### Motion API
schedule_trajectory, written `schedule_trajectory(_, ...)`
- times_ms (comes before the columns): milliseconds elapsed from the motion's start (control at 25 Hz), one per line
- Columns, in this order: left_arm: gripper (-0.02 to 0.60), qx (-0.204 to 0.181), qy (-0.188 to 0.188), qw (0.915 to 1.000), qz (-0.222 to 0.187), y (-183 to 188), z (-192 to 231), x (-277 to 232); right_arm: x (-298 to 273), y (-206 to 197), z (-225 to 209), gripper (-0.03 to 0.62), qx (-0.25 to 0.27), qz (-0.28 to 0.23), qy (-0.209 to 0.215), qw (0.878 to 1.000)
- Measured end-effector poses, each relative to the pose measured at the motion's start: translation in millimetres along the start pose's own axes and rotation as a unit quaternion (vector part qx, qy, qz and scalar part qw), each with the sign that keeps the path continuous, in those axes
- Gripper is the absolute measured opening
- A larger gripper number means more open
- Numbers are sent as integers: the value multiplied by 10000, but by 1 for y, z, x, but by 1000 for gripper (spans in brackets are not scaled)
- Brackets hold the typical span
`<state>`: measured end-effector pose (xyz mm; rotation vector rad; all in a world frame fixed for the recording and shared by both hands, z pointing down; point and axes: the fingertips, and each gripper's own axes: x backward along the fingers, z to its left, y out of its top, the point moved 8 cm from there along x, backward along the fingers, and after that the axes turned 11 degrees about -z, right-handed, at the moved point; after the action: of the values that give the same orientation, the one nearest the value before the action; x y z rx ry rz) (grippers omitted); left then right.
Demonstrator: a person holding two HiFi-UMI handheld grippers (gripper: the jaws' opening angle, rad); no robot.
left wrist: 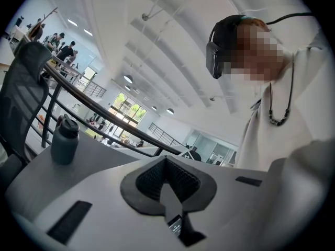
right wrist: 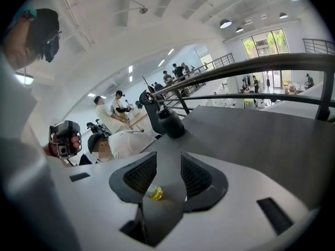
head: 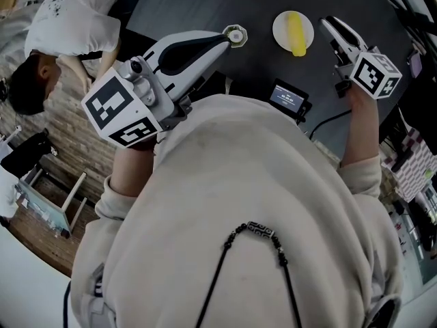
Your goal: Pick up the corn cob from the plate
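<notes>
Right claw (right wrist: 168,163): released. The jaws stand apart with a clear gap and the pads press on nothing. A small yellow speck (right wrist: 154,193) sits low in the gap, at the root of the jaws; I cannot tell what it is. In the head view the right claw (head: 329,24) points away from the person, its tips just beside the right edge of the plate (head: 280,23). Whether they touch the plate cannot be told.

Cob (head: 296,34): yellow, lying across the middle of the small round white plate. Neither claw is on it. The plate rests on the dark table (head: 205,5).

Left claw (left wrist: 165,161): clenched, with the pads meeting in a point and nothing between them. In the head view the left claw (head: 235,36) reaches out over the table, its tip left of the plate, near it but apart.

Nearer the person, between the two arms, is a small black device (head: 287,96) with a lit screen and a cable beside it.

Left gripper view: a dark bottle (left wrist: 65,141) stands upright on a grey surface at left.

An onlooker (head: 68,12) in a white shirt is at the upper left of the head view, beside the table.
</notes>
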<state>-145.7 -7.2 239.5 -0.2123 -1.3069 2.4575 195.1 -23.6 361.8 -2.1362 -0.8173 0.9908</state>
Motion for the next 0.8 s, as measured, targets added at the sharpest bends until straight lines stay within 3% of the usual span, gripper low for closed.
schedule_trajectory(280,3,134,175,9997,-53,-1,6,9,-22,-33,-27,186,-56,580,-185,9981)
schedule_trajectory(800,3,255,397,9989,-48,-6,13,24,-47,-90,-67,248,-492,1134,-548,9908)
